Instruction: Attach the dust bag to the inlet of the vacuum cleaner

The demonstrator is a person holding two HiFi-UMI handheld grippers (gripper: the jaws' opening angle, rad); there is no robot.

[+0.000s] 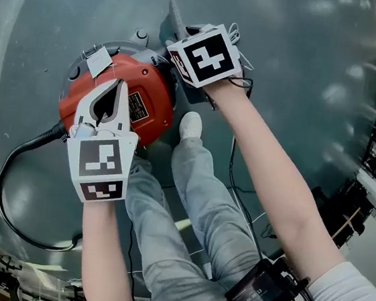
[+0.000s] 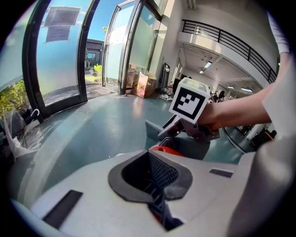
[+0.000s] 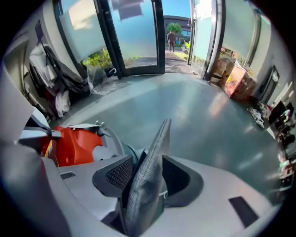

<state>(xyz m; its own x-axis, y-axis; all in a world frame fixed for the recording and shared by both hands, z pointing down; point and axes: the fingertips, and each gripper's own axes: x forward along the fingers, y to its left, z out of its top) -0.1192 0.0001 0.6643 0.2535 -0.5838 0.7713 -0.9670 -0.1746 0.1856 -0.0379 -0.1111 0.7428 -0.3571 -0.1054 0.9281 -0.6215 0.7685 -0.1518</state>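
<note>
While left gripper (image 1: 118, 84) sits closed over the vacuum (image 1: 151, 85), right gripper (image 3: 148, 176) stands wide, bag (image 3: 155, 143) loose between its jaws at the vacuum's far edge. Best to grip firmly, then align squarely with the inlet.

Sunlit hall, glossy grey floor (image 3: 185, 106)
Ahead of our left gripper (image 2: 155, 183) we see glass doors (image 2: 64, 60); above it to the right, a railed balcony (image 2: 231, 41).

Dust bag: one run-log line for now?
left gripper: shut, over vacuum cleaner | right gripper: open, dust bag between jaws, not gripped
</note>
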